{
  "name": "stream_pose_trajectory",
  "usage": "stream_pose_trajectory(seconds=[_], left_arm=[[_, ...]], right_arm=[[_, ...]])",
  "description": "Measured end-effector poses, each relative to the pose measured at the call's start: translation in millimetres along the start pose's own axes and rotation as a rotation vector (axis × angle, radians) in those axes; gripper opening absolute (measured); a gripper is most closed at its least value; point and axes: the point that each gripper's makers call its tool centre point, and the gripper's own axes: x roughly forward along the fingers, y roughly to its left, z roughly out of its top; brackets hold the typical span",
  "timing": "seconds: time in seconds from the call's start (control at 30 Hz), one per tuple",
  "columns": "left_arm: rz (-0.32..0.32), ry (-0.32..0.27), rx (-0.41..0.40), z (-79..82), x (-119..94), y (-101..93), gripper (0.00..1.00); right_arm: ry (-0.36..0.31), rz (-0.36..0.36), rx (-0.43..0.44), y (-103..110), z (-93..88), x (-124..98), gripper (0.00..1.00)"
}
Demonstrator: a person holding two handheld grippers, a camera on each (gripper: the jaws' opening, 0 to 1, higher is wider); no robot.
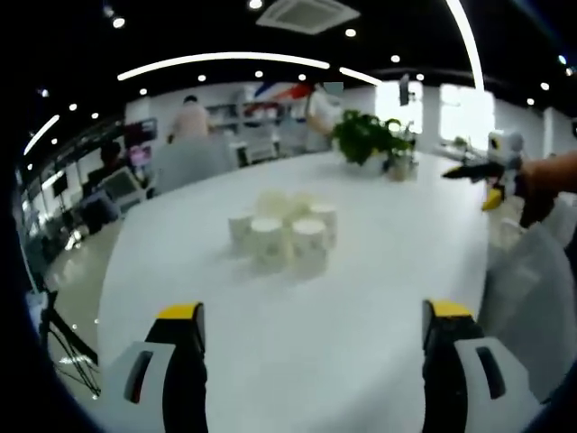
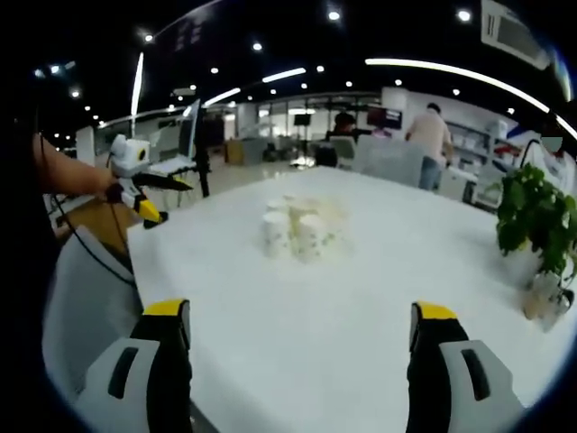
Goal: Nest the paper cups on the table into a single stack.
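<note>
Left gripper held wide open, nothing between its yellow-tipped jaws, only bare white table beneath. Paper cups clustered well ahead of those jaws, roughly centred between them, standing upright and touching or just beside one another on the tabletop. Not possible to count the cups for certain through the blur. Green potted plant further off beyond the cups, slightly toward the right jaw's side. Right gripper seen far off on the right, carried in a hand above the table's edge; its jaw gap too small to judge from there.

In the right gripper view, right gripper likewise spread wide and empty, jaws over the plain table. Same cups ahead and between the jaws, a little toward the left jaw, well apart from both tips. Plant off beyond the right jaw, near the table's edge. Left gripper visible out to the left of the left jaw, held in a hand with a bare forearm behind it. People standing and seated in the background past the cups, far from either tool.
</note>
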Motion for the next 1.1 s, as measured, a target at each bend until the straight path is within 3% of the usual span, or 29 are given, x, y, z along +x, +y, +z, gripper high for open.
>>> stream_pose_trajectory(seconds=[0.47,0.87,1.1], left_arm=[[-0.054,-0.004,-0.005,8.2,43.6,-6.9,0.95],[-0.078,-0.014,-0.004,25.0,75.7,-3.0,0.92],[-0.097,-0.002,-0.002,33.0,104.6,-3.0,0.88]], right_arm=[[0.000,-0.003,0.014,-0.1,-4.4,-0.1,1.00],[-0.014,-0.003,0.052,-0.9,-8.7,-4.6,1.00],[-0.013,0.001,0.062,-0.2,-11.6,-1.6,1.00]])
